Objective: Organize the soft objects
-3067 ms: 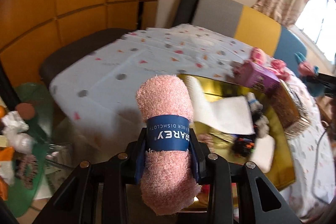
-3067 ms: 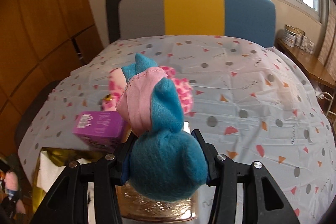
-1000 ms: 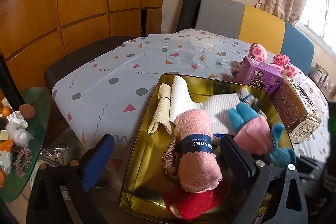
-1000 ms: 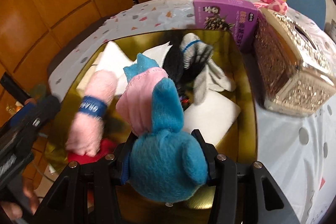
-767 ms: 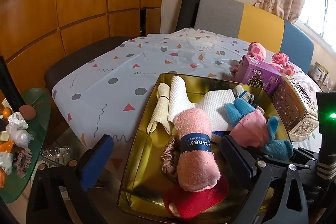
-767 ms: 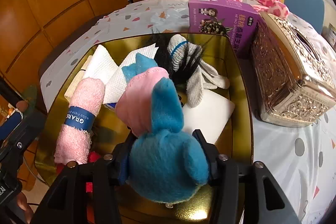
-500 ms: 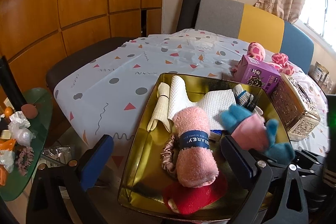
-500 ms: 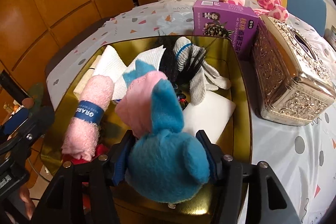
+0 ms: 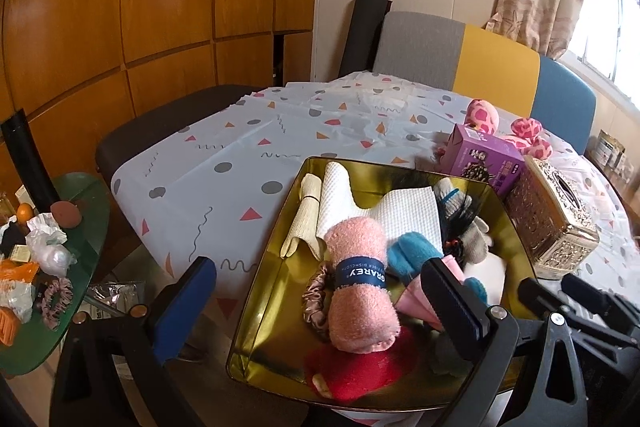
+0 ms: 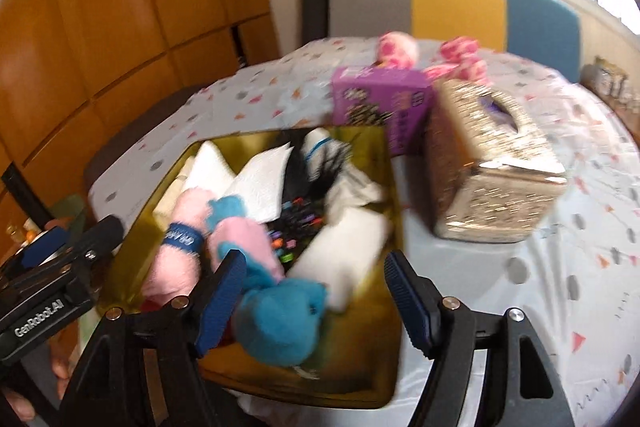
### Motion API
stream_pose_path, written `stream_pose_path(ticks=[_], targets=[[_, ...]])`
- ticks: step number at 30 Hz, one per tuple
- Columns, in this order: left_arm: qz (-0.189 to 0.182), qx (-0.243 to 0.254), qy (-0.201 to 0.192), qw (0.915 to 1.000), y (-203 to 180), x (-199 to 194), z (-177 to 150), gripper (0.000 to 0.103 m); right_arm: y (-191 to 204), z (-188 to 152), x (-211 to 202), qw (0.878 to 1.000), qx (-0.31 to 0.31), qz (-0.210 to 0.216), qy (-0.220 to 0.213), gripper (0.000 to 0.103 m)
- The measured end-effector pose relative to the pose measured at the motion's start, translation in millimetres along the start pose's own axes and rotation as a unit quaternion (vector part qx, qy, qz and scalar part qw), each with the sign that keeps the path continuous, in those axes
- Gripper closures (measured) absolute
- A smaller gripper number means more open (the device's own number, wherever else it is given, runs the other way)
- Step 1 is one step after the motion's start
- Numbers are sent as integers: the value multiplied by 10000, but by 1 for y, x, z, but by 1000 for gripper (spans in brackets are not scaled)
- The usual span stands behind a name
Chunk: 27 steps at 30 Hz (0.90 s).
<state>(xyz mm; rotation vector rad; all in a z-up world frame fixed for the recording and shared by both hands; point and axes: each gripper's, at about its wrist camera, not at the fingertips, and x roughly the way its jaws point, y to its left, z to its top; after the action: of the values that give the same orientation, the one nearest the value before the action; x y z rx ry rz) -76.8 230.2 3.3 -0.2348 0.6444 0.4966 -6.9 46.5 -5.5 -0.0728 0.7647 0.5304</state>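
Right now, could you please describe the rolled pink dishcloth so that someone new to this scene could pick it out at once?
Find the gold tray at the near edge of the table with the patterned cloth. Inside it, toward its left half, the rolled pink dishcloth lies lengthwise beside a blue and pink plush toy, its near end over something red. Only it wears a dark blue paper band printed in white.

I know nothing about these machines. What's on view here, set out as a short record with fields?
Container: gold metal tray on the patterned tablecloth
In the tray: rolled pink towel with blue band, blue and pink plush toy, white cloths, red fuzzy item
Beside the tray: purple box, ornate gold tissue box
Left tool: open, holding nothing
Right tool: jaws have just been opening, the plush toy loose between them
Left out: pink spotted plush behind the purple box
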Motion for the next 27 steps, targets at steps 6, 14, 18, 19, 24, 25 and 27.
stream_pose_path(ticks=[6, 14, 18, 19, 24, 25, 27], targets=[[48, 20, -106, 9999, -6, -8, -1, 0, -10, 1, -11, 9990, -41, -390, -214, 30], [8, 66, -148, 9999, -13, -13, -4, 0, -13, -3, -12, 9981, -109, -545, -281, 30], [-2, 121, -131, 9998, -17, -14, -5, 0, -15, -3, -15, 9976, -108, -608, -328, 30], [-9, 129, -129, 9998, -18, -14, -5, 0, -16, -3, -15, 9975, -105, -615, -336, 30], [-25, 200, -136, 9997, -23, -15, -6, 0, -16, -3, -15, 9974, -115, -625, -342, 30], [-27, 209, -133, 9997, -23, -15, -6, 0, -16, -3, -15, 9974, -120, -622, -336, 30], [-38, 220, -126, 9997, -24, -15, -7, 0, -15, -3, -15, 9974, -126, -624, -338, 30]])
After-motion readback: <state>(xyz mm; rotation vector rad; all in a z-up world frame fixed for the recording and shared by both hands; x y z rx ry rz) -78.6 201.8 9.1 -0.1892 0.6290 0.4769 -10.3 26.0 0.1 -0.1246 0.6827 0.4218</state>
